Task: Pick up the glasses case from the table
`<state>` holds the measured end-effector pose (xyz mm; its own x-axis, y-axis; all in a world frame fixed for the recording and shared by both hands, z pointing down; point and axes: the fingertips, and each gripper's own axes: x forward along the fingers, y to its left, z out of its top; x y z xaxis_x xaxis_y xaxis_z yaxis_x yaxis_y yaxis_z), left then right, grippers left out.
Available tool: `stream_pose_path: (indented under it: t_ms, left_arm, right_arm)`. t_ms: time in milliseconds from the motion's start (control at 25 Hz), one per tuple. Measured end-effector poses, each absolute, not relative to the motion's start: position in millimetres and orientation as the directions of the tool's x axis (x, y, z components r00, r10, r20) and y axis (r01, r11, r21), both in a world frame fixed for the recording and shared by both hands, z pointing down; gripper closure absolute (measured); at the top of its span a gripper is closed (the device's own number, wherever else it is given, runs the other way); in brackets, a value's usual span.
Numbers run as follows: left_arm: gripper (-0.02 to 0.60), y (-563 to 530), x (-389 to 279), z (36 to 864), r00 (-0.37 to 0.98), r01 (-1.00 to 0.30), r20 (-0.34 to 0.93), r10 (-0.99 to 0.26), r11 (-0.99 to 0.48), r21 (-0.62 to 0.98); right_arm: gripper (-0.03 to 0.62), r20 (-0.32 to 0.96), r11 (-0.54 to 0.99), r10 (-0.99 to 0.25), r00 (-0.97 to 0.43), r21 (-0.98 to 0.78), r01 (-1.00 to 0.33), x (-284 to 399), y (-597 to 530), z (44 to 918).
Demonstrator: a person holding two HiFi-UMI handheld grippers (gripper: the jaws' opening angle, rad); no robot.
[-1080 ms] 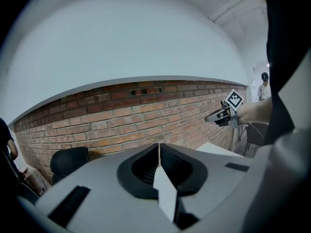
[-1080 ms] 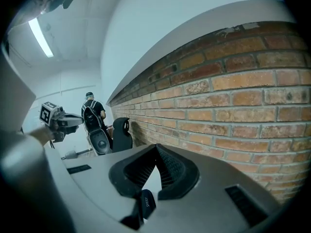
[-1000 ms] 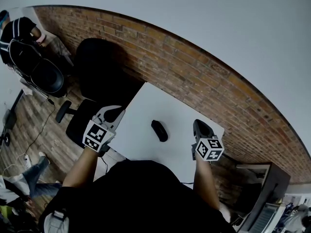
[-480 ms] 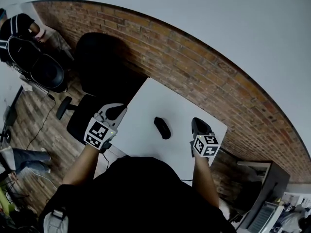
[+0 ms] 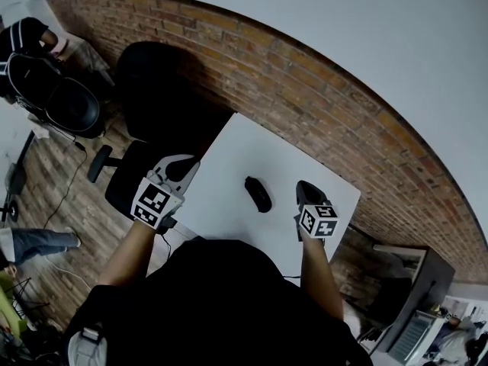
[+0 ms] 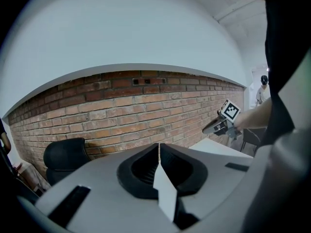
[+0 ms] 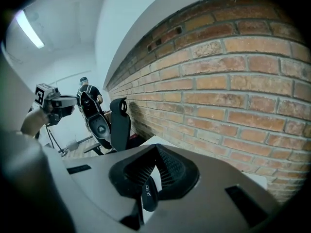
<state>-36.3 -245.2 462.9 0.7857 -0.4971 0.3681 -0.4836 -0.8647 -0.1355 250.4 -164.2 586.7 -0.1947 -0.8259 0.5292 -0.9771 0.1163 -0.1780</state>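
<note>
The glasses case (image 5: 258, 194) is a small dark oval lying near the middle of the white table (image 5: 229, 166). My right gripper (image 5: 306, 191) hovers just right of it, apart from it, jaws shut and empty. In the right gripper view the case (image 7: 149, 196) shows below the closed jaws of the right gripper (image 7: 156, 147). My left gripper (image 5: 181, 168) hangs over the table's left edge, well left of the case. Its jaws meet in the left gripper view (image 6: 159, 147) with nothing in them, and the case is hidden there.
A black office chair (image 5: 156, 90) stands against the brick wall (image 5: 305, 75) by the table's far left corner. Another dark chair (image 5: 65, 101) and a person (image 5: 27, 33) are at the top left. A dark cabinet (image 5: 415, 296) stands at the lower right.
My right gripper has sunk toward the table and sits nearer the case. The left gripper has dipped slightly. The case has not moved on the table.
</note>
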Motion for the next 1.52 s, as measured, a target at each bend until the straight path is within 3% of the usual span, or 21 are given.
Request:
stream_pose_path:
  t_ms: [880, 1520]
  left_arm:
    - [0.561, -262, -39, 485, 0.796, -0.456, 0.396, -0.458, -0.884, -0.107]
    - [0.561, -279, -41, 504, 0.795, -0.456, 0.412, -0.445, -0.887, -0.079]
  right_arm:
    - [0.574, 0.677, 0.155, -0.695, -0.240, -0.185, -0.970, 209, -168, 687]
    - [0.525, 0.765, 0.184, -0.580, -0.279, -0.211, -0.960, 185, -171, 746]
